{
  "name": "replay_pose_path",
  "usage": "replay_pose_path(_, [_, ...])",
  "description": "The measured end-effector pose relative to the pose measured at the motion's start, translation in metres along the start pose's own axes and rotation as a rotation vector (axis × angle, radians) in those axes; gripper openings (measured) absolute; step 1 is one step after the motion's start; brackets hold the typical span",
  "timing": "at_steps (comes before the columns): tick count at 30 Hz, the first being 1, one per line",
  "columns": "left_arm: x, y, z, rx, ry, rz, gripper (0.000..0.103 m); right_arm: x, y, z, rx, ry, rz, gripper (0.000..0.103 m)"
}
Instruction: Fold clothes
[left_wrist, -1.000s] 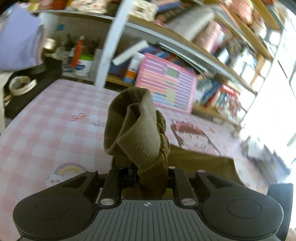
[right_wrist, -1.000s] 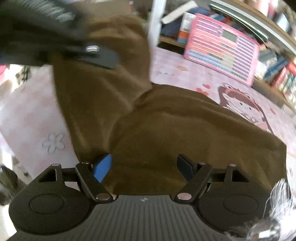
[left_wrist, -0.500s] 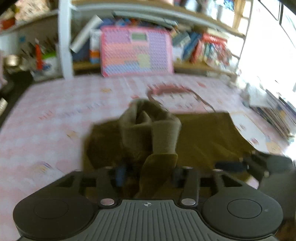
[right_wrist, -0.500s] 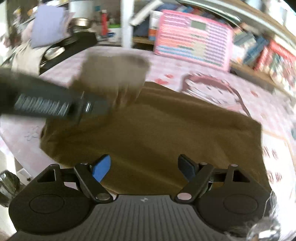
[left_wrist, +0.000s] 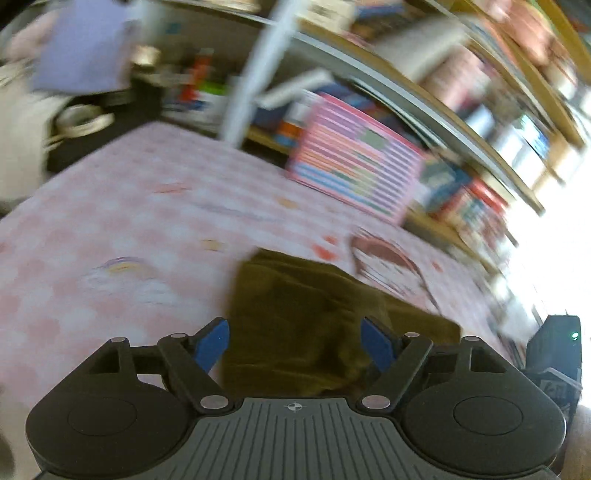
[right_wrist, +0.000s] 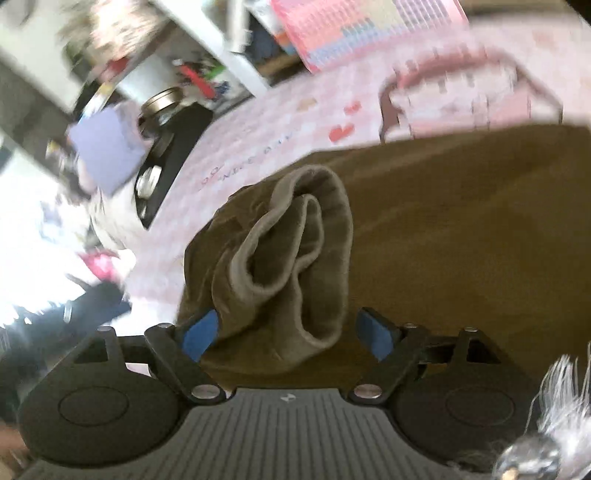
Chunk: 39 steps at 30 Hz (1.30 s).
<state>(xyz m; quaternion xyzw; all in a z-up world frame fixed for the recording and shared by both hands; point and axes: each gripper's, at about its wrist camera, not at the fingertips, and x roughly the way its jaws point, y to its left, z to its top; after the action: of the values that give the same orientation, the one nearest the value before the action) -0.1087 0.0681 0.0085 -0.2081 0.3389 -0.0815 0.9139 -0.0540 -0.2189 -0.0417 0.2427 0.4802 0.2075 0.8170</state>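
Note:
An olive-brown garment (left_wrist: 314, 317) lies on the pink checked table cover (left_wrist: 122, 236). My left gripper (left_wrist: 297, 345) is open and empty, just above the garment's near left part. In the right wrist view the garment (right_wrist: 443, 229) spreads to the right, and its ribbed cuff or sleeve end (right_wrist: 295, 254) lies bunched in a loop on top. My right gripper (right_wrist: 286, 334) is open, with the bunched cuff between and just ahead of its fingers. Both views are blurred by motion.
Shelves with books and a pink striped box (left_wrist: 354, 177) stand behind the table. A purple cloth (left_wrist: 81, 48) and rolls of tape (left_wrist: 79, 122) are at the far left. The other gripper's black body (left_wrist: 554, 350) shows at the right edge.
My left gripper has opened and let go of the bunched sleeve, which now lies on the garment. The right gripper has swung over to the sleeve end, still open.

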Motion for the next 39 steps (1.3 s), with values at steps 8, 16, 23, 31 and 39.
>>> replay_pose_path(8, [-0.010,0.010,0.003,-0.037,-0.037,0.035,0.080,0.021,0.003,0.022,0.173,0.019,0.073,0.027])
replay_pose_path(16, [0.000,0.013,0.009,-0.027,-0.017,-0.010,0.080,0.014,-0.025,0.003,0.340,-0.036,0.213,0.020])
replay_pose_path(23, [0.008,0.010,0.008,0.010,0.019,-0.062,0.080,-0.003,-0.011,0.002,0.189,-0.088,0.035,0.038])
replay_pose_path(31, [0.012,0.018,0.015,0.002,0.010,-0.095,0.080,-0.009,0.033,0.015,-0.077,-0.231,-0.090,0.028])
replay_pose_path(39, [0.018,0.021,0.018,0.024,0.035,-0.146,0.080,0.022,0.008,-0.004,-0.076,-0.082,-0.265,0.001])
